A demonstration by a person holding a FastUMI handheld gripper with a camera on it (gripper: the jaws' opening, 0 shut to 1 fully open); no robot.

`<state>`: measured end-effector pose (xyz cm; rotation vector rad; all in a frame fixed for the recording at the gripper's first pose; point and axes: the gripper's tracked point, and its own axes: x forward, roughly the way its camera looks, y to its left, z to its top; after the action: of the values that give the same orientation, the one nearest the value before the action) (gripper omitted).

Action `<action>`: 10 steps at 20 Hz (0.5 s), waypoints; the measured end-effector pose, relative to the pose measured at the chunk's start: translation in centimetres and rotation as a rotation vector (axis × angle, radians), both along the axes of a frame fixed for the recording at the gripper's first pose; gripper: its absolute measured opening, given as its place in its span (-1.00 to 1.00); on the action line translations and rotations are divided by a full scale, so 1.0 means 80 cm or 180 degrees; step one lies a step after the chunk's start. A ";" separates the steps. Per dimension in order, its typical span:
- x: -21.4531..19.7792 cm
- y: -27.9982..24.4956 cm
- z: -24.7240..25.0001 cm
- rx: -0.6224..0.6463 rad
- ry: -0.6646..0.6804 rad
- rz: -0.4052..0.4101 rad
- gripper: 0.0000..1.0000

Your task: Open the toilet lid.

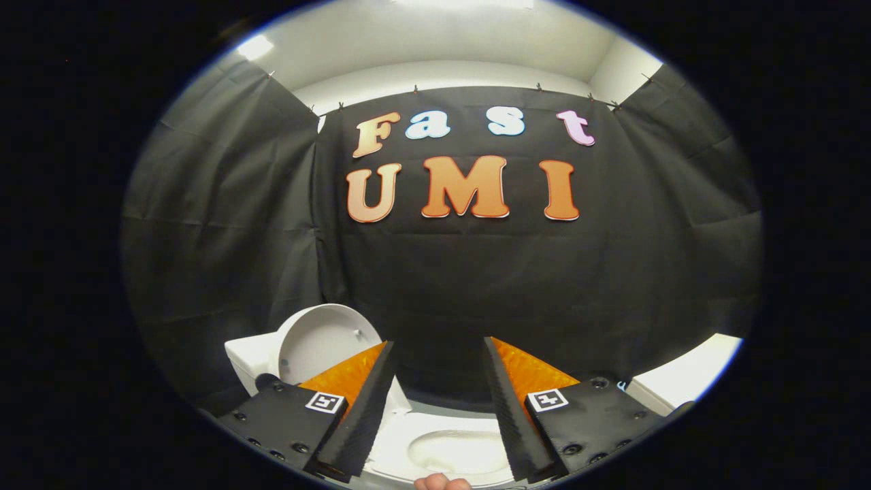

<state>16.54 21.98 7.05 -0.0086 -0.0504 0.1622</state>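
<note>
The white toilet lid (325, 340) stands raised and upright, leaning back toward the tank (250, 359), beyond my left finger. Below and between my fingers lies the open white bowl with its seat rim (442, 446). My gripper (439, 347) is open, held above the bowl with a wide gap and nothing between the fingers. It is apart from the lid.
Black cloth walls close in the booth on three sides. A white surface (687, 374) sits low beyond my right finger. A fingertip of a person's hand (442, 483) peeks in beneath the bowl.
</note>
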 end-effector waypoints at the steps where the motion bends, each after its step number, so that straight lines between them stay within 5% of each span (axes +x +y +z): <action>1: -0.006 -0.018 0.007 -0.0032 -0.0032 -0.0027 0.66; 10: -0.077 -0.183 -0.022 -0.0219 0.0048 -0.0442 0.68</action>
<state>10.40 7.34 5.32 -0.0794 -0.0289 0.0250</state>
